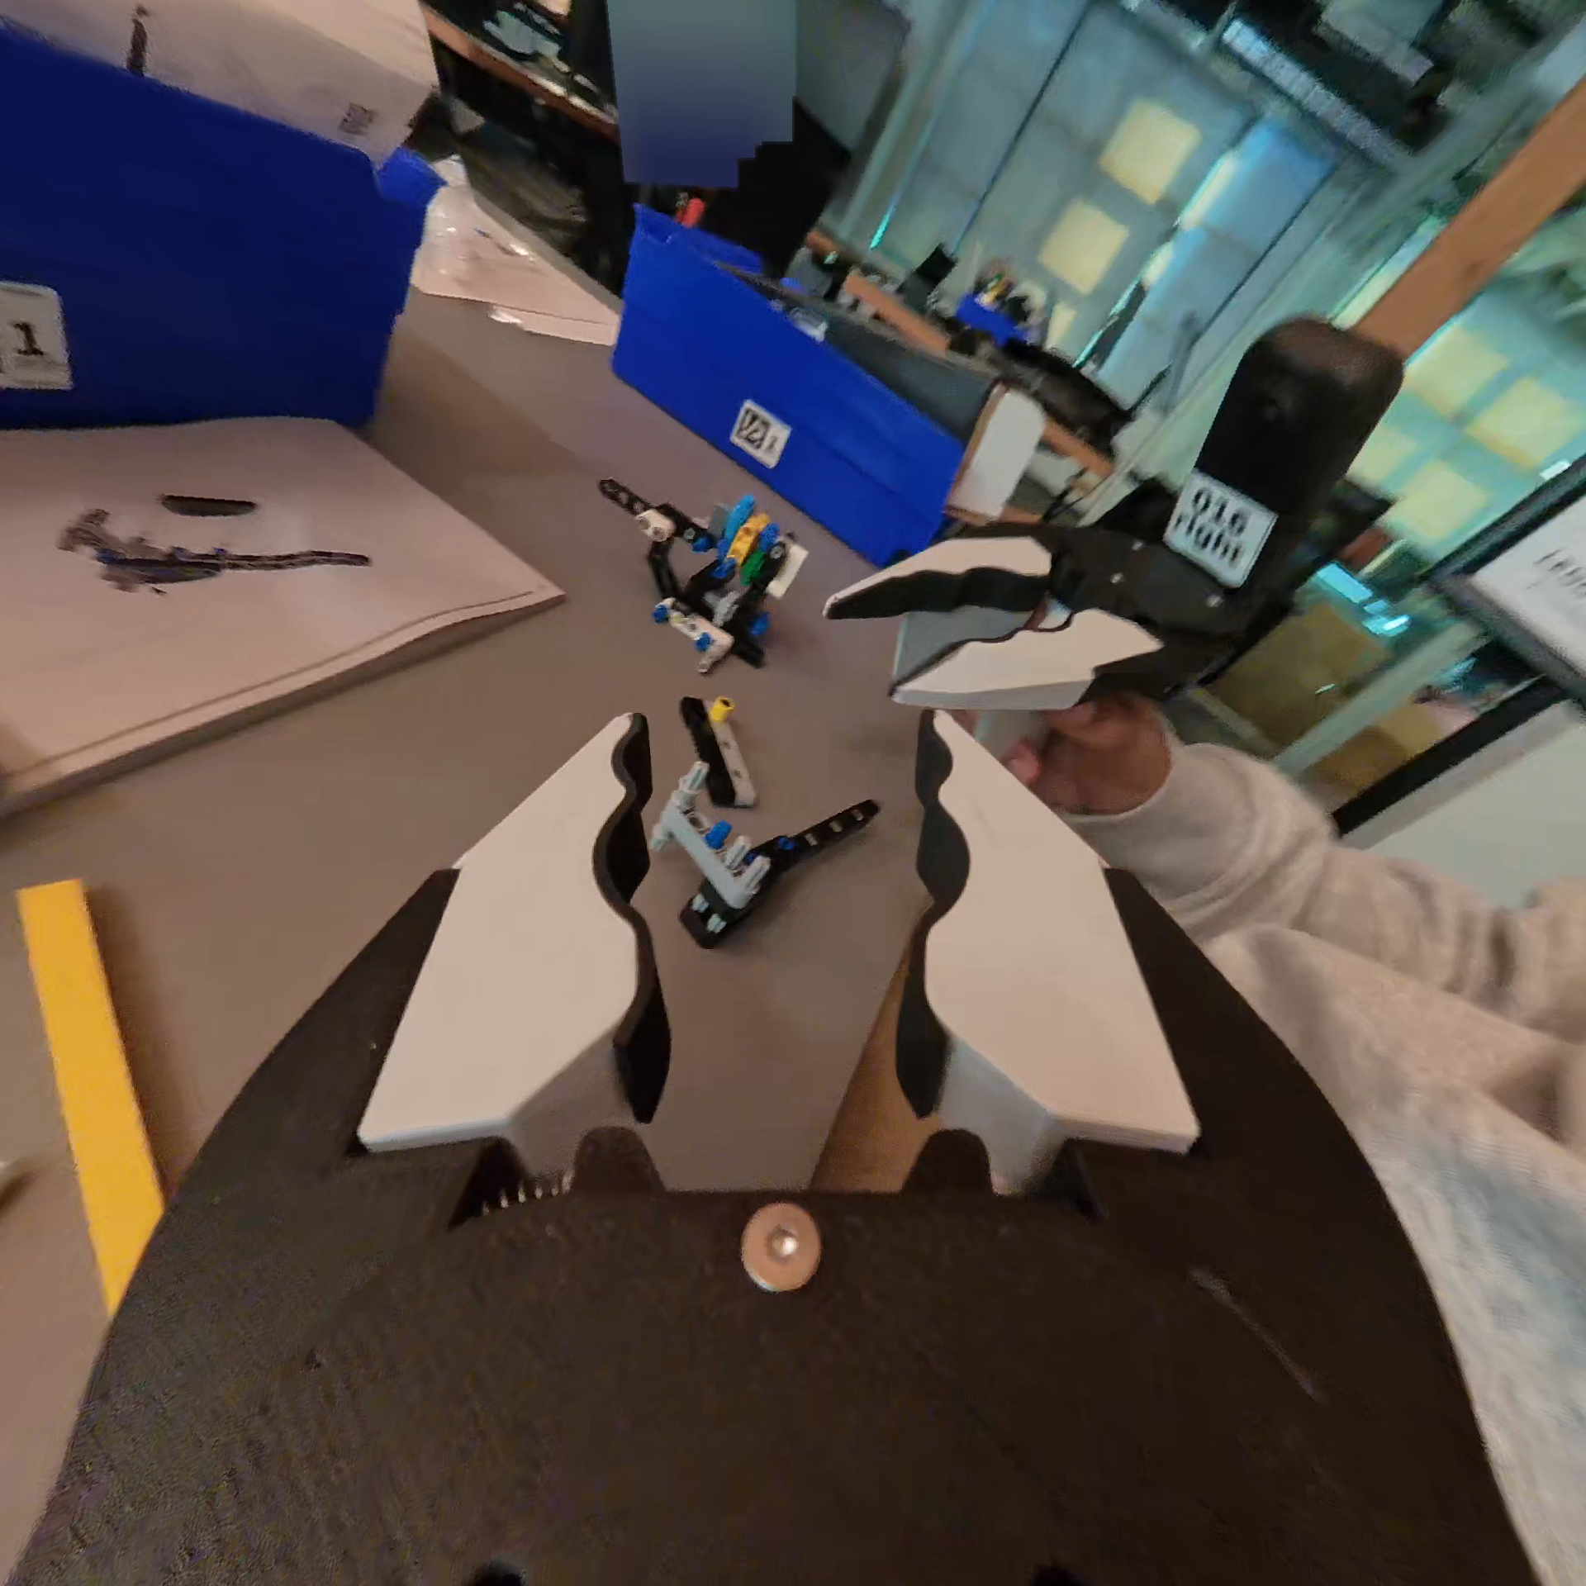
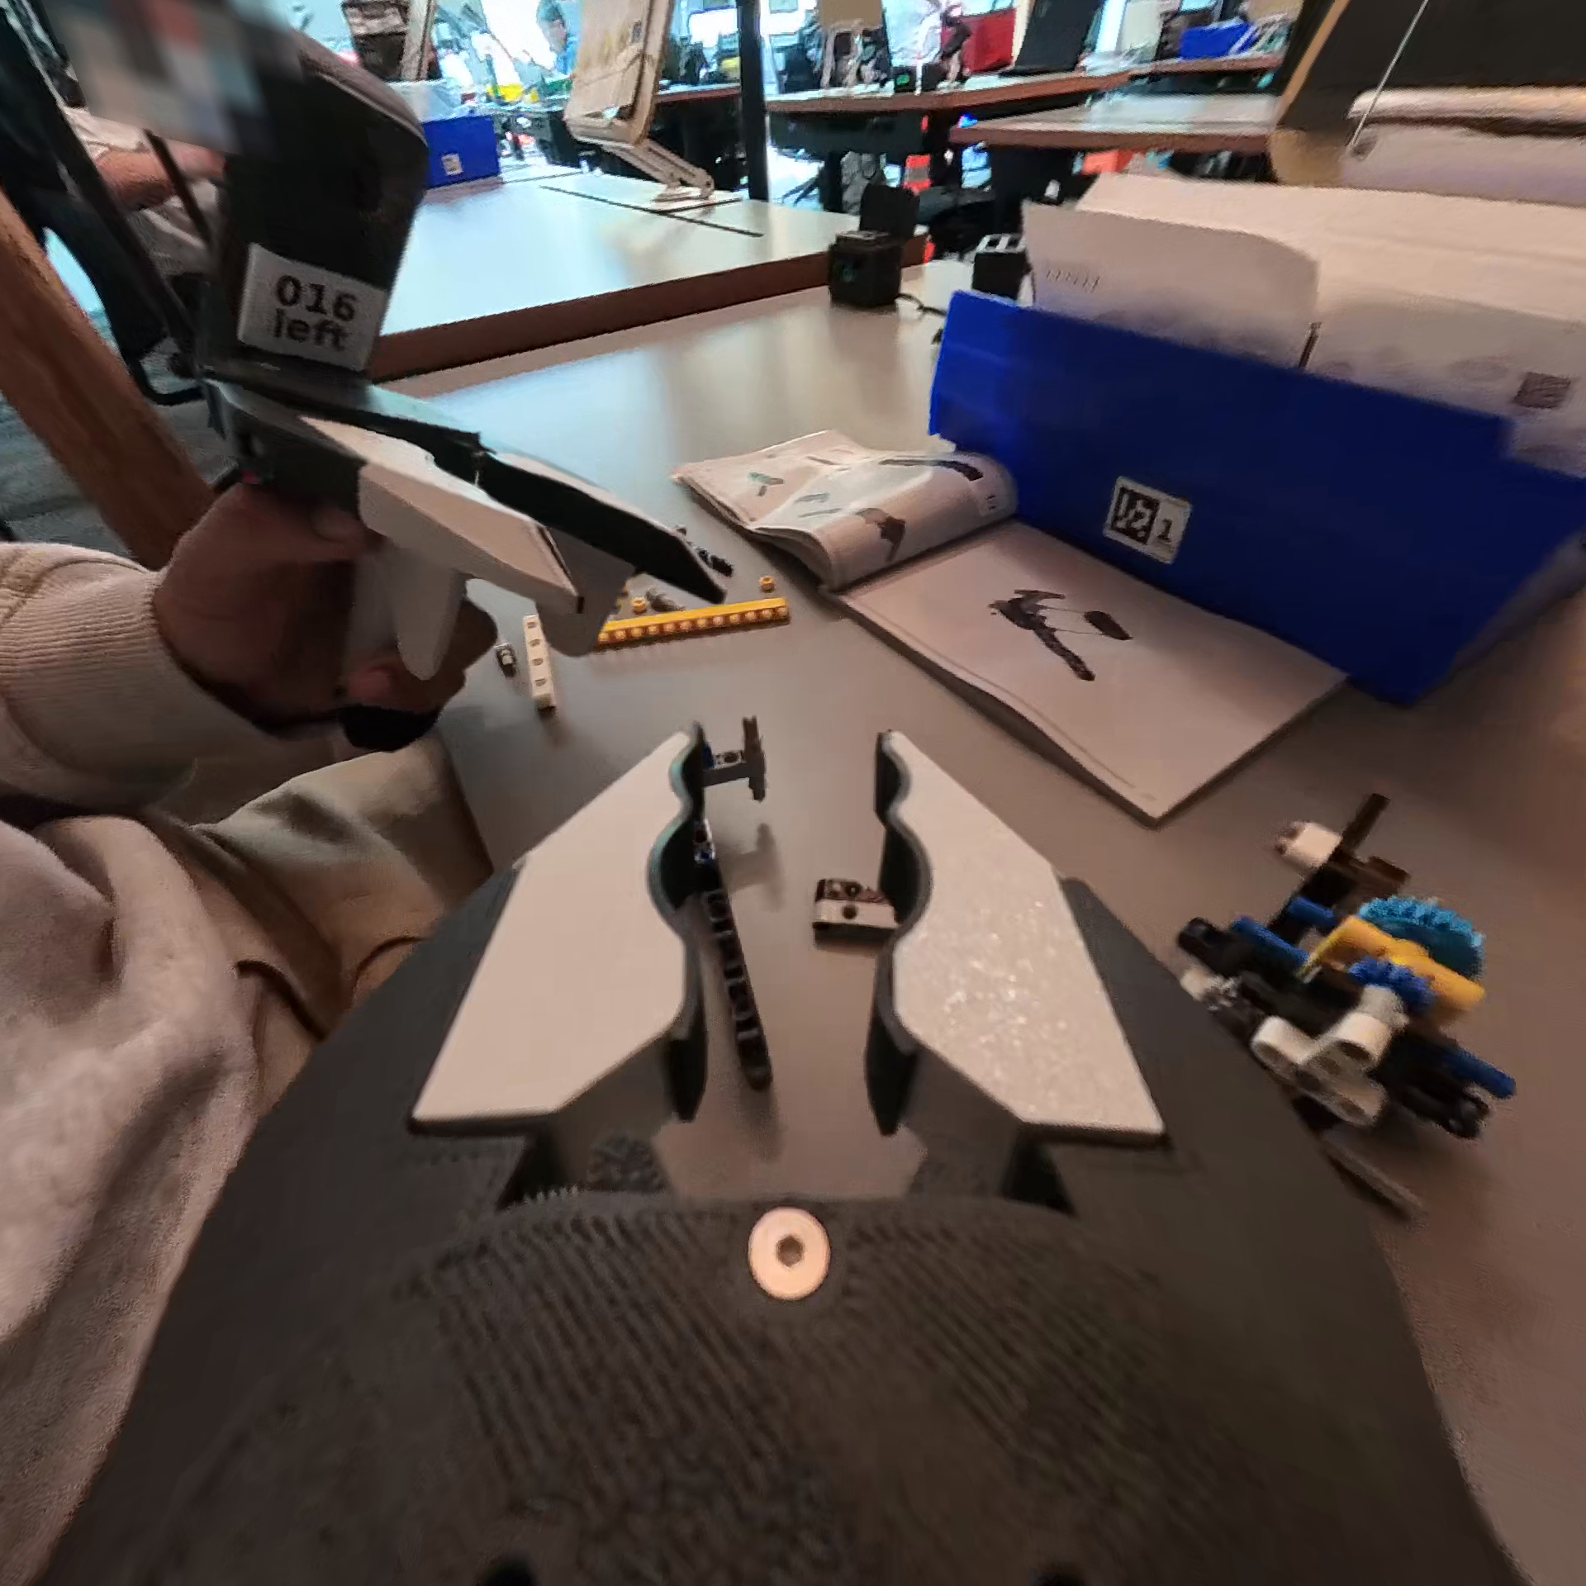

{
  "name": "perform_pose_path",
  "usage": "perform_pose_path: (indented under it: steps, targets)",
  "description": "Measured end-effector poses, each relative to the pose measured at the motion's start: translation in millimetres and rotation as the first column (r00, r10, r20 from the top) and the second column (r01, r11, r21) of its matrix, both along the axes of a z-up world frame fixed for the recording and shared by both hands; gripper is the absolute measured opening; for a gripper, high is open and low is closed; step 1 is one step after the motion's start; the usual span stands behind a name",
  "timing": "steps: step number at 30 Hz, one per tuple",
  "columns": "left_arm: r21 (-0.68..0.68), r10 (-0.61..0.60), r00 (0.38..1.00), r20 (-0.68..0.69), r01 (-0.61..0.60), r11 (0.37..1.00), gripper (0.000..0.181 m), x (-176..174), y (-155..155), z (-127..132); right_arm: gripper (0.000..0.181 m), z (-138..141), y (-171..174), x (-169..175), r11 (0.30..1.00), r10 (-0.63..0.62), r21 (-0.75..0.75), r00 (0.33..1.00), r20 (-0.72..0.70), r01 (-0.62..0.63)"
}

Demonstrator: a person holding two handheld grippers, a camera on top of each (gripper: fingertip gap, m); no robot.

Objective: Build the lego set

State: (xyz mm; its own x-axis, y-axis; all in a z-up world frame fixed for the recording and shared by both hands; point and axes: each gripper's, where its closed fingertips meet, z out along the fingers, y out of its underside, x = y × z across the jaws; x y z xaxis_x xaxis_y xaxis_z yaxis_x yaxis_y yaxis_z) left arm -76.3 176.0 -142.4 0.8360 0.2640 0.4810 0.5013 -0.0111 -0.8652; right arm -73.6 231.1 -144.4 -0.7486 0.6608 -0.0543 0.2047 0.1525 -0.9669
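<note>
Both grippers hover open and empty over a grey table. In the left wrist view, my left gripper [image 1: 781, 729] frames a short black-and-grey beam with a yellow pin [image 1: 721, 751] and a grey-and-black subassembly [image 1: 738, 858] lying on the table. A larger build with blue, yellow and green gears [image 1: 721, 575] stands beyond. My right gripper [image 1: 862, 650] hangs to the right of it. In the right wrist view, my right gripper [image 2: 788, 742] is above the subassembly [image 2: 729, 944] and the short beam [image 2: 850, 914]. The geared build [image 2: 1347, 987] sits to the right and the left gripper [image 2: 652, 592] is at upper left.
An open instruction booklet [image 2: 1073, 652] lies against a blue bin [image 2: 1244, 498]. A second blue bin [image 1: 772, 395] stands behind the build. A long yellow beam [image 2: 695, 622], a white beam [image 2: 539, 661] and small loose parts lie under the left gripper. Sleeved arms [image 1: 1373, 987] flank the work area.
</note>
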Motion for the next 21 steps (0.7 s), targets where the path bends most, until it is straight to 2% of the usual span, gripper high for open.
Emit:
perform_pose_path:
  steps: [1, 3, 5, 11, 16, 21]
  targets:
    - [0.042, -0.011, 0.999, 0.033, 0.009, 0.999, 0.063, -0.2, -1.5, 2.9, 0.032, 4.3, -1.5, -1.5, 1.000, -0.022, 0.004, 0.999, -0.034, 0.022]
    - [0.099, -0.010, 0.997, 0.081, 0.002, 0.995, 0.064, -3.6, -6.4, 6.0, 0.031, 13.9, -8.7, -0.2, 1.000, -0.026, -0.015, 0.996, -0.085, 0.025]
    - [0.100, 0.003, 0.995, 0.102, -0.013, 0.995, 0.062, -8.6, -10.8, 3.5, 0.032, 14.5, -16.5, 4.1, 1.000, -0.006, -0.017, 0.996, -0.087, 0.004]
    - [0.155, -0.032, 0.987, 0.158, 0.007, 0.988, 0.046, -8.2, -14.1, 4.6, 0.031, -11.0, -26.4, 7.8, 0.994, 0.025, 0.105, 1.000, -0.015, -0.024]
    - [0.107, -0.016, 0.989, 0.149, 0.000, 0.994, 0.039, -8.3, -13.0, -1.9, 0.026, -1.3, -24.6, 8.5, 0.992, -0.007, 0.122, 0.996, -0.086, 0.017]
    - [0.071, -0.003, 0.987, 0.159, -0.009, 0.997, 0.038, -11.5, -13.0, -8.3, 0.026, -9.9, -24.7, 6.6, 0.991, 0.003, 0.135, 0.999, -0.045, 0.003]
